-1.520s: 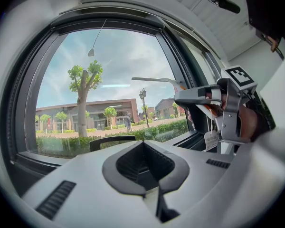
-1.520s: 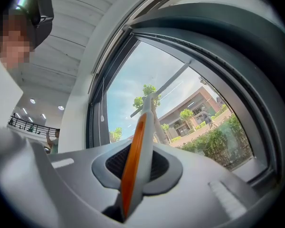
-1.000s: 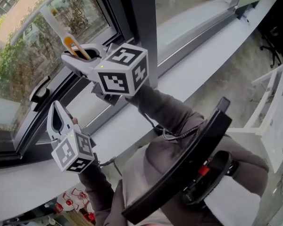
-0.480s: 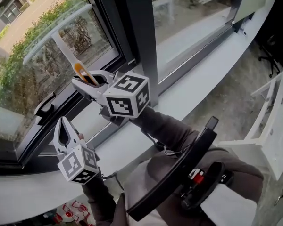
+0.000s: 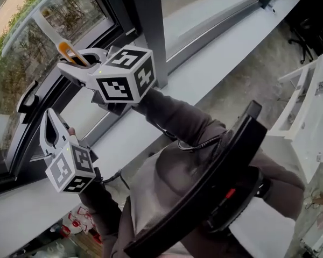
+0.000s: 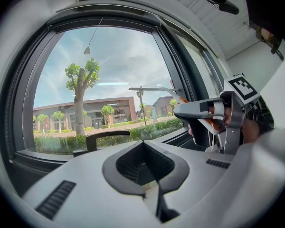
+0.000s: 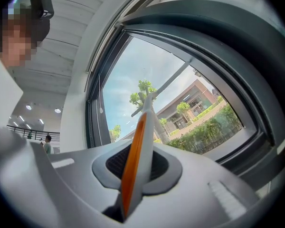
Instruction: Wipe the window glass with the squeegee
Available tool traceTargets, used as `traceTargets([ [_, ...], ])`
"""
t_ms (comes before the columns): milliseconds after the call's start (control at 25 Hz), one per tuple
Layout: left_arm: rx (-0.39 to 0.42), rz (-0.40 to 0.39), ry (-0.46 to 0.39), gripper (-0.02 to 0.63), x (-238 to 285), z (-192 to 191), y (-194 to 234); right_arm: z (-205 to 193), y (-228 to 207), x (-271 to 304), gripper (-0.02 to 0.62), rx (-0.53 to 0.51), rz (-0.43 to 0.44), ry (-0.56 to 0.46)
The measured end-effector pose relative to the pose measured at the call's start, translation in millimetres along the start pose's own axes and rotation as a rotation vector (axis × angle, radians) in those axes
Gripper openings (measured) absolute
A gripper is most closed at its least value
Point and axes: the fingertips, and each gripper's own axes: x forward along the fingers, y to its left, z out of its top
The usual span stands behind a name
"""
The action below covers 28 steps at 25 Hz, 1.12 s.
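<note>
The squeegee has an orange-and-white handle [image 5: 68, 51] and a pale blade [image 5: 22, 16] lying against the window glass [image 5: 70, 15]. My right gripper [image 5: 79, 58] is shut on that handle and holds it up at the pane; in the right gripper view the handle [image 7: 135, 156] runs between the pads up to the blade [image 7: 162, 85]. My left gripper [image 5: 47, 116] hangs lower left near the sill, shut and empty, apart from the squeegee. From the left gripper view, its closed tips [image 6: 142, 144] face the glass, with the right gripper [image 6: 199, 109] at the right.
A black window handle [image 5: 27, 98] sits on the dark frame left of the grippers. A dark mullion [image 5: 148, 15] divides the panes. The white sill [image 5: 215, 74] runs along below. A white rack [image 5: 307, 106] stands at the right, on the floor.
The right gripper has sunk a little with the squeegee along the pane. The left gripper has stayed where it was. The head view has shifted.
</note>
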Motion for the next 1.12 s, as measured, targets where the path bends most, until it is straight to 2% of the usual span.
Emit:
traceTargets([
  [720,0.005,-0.018,0.031,0.002,-2.8,-13.9,-6.1,-25.4,-6.1,-10.3,0.029,0.03,-0.02,0.042],
  [960,0.008,-0.011,0.015,0.002,-4.0,-9.3,-6.1,-22.0,-4.1,-8.7,0.028,0.017,-0.004,0.043],
  [1120,0.008,-0.018,0.039,0.002,-4.8,-19.5,-9.2,-33.4,-7.1,-14.9,0.028,0.033,-0.013,0.056],
])
